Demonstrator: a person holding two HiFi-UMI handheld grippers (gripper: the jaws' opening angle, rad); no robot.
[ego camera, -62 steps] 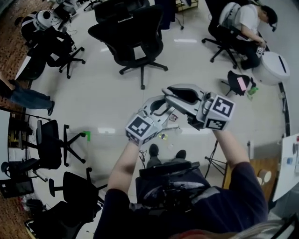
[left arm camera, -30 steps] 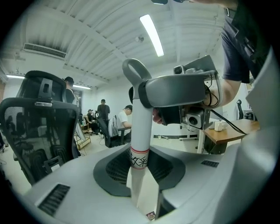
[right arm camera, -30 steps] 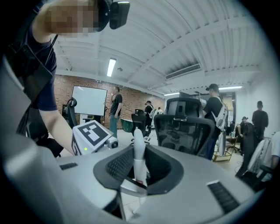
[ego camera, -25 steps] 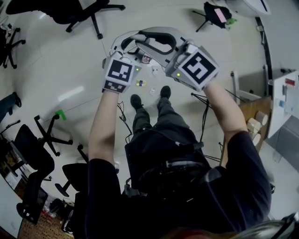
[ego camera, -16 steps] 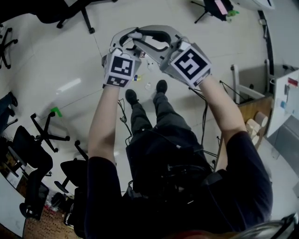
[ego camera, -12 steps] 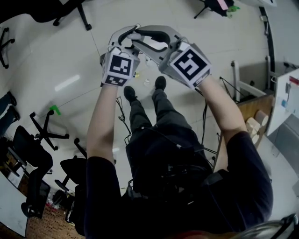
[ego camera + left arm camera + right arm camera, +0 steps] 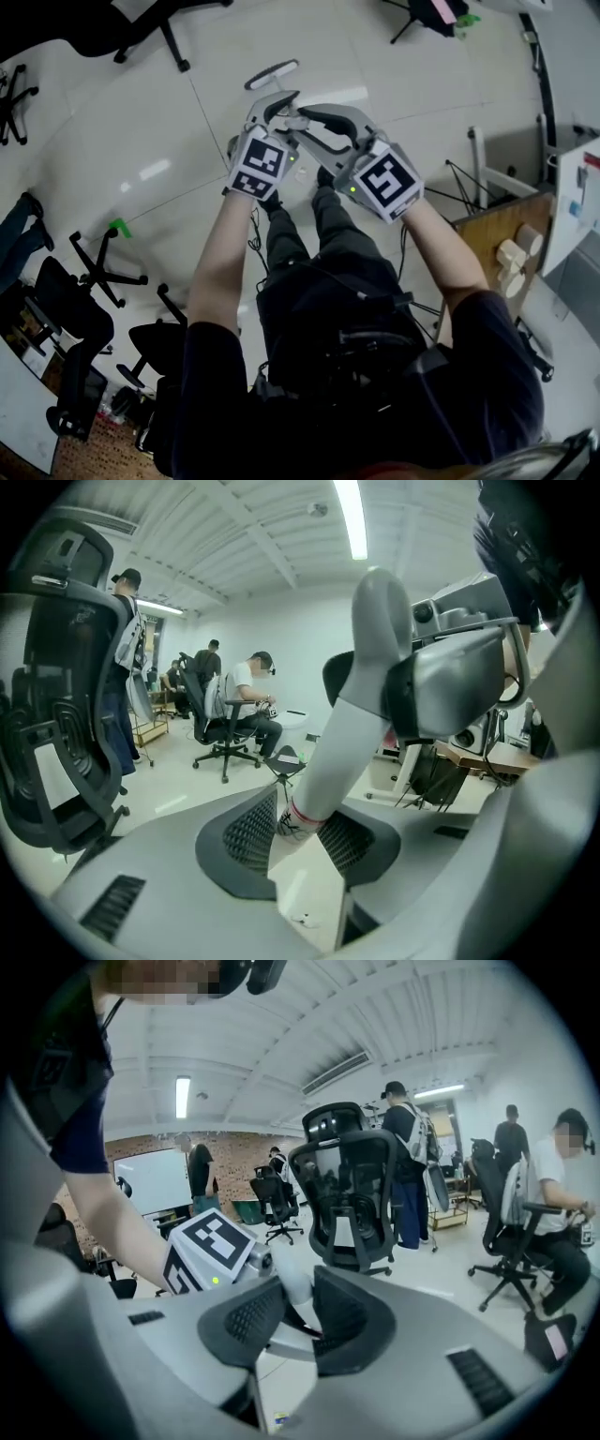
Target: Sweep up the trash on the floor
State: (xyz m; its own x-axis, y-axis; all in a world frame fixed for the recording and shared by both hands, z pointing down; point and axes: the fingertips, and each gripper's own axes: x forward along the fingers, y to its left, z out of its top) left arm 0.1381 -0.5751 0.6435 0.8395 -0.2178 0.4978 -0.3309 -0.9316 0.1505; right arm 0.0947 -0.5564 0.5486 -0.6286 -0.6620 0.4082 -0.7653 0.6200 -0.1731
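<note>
Person in a dark top stands on a glossy pale tiled floor [image 7: 187, 122], seen from above, with both bare forearms stretched toward 12 o'clock. Each hand carries a grey two-jaw claw bearing a black-and-white marker cube. The left gripper [image 7: 298, 815] and the right gripper [image 7: 298, 1290] meet near their tips. Between the black ribbed pads of the left gripper stands a pale grey round pole [image 7: 342, 714] with a red-and-black band near the pads. It leans toward 1 o'clock and ends in a rounded top. The pads touch it on both sides while the jaws are opening. The same pole passes between the right gripper's pads, touched on both sides, and those jaws are opening too. Trash lies on the floor under the grippers: a small white scrap [image 7: 302, 918] at 6 o'clock below the left pads, and a small yellow-and-blue scrap [image 7: 275, 1419] at 6 o'clock below the right pads. A white oval loop [image 7: 272, 73] lies on the floor at 12 o'clock beyond the gripper tips; what it is cannot be told. Black office chairs [image 7: 58, 305] stand at 8 o'clock, and a small green object [image 7: 117, 226] lies at 9 o'clock.
</note>
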